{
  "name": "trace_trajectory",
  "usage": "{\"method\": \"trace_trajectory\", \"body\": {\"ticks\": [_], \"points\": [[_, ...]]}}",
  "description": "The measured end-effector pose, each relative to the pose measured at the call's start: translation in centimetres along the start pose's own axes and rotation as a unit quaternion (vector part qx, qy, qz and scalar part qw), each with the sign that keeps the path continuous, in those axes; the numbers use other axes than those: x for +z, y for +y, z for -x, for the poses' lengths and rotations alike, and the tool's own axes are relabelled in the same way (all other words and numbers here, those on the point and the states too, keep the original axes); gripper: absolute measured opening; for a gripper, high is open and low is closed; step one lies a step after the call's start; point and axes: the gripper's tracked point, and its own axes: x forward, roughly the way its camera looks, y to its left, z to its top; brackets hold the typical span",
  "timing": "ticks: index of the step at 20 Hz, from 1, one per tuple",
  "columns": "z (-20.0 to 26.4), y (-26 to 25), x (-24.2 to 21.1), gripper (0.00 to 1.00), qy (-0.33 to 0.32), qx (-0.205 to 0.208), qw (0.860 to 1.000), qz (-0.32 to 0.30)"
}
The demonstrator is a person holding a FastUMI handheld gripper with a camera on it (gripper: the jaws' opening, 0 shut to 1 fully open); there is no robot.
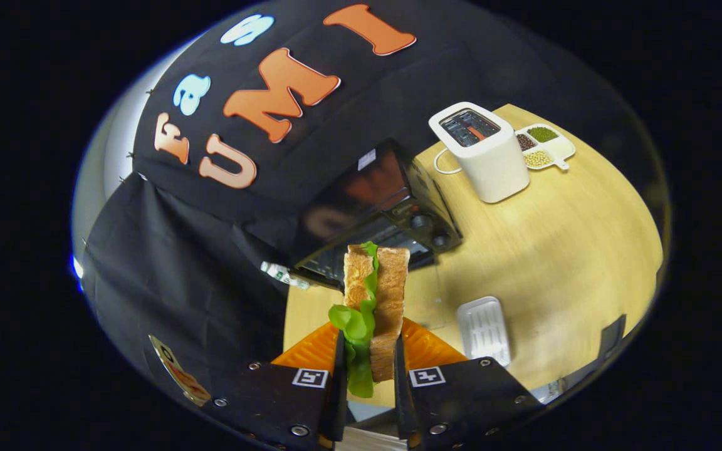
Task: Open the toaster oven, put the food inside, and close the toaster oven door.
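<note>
We hold the toasted-bread-and-lettuce sandwich (pixel 376 300) clamped in our jaws, short of the black toaster oven (pixel 386 207); loading and closing remain.

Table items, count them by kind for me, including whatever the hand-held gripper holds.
Appliances: 2, toaster oven and toaster
Dishes: 2, ridged white tray and divided dish with beans
Food: 1, sandwich, clamped between the hand-held gripper fingers
Total: 5
</note>
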Motion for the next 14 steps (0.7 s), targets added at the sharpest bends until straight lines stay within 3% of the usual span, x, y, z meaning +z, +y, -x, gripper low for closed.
{"method": "trace_trajectory", "body": {"ticks": [6,14], "points": [[-4.8,3.2,-2.9,0.32,-0.041,0.038,0.993,-0.107],[-12.6,0.9,-4.8,0.32,-0.078,-0.005,0.98,-0.182]]}}
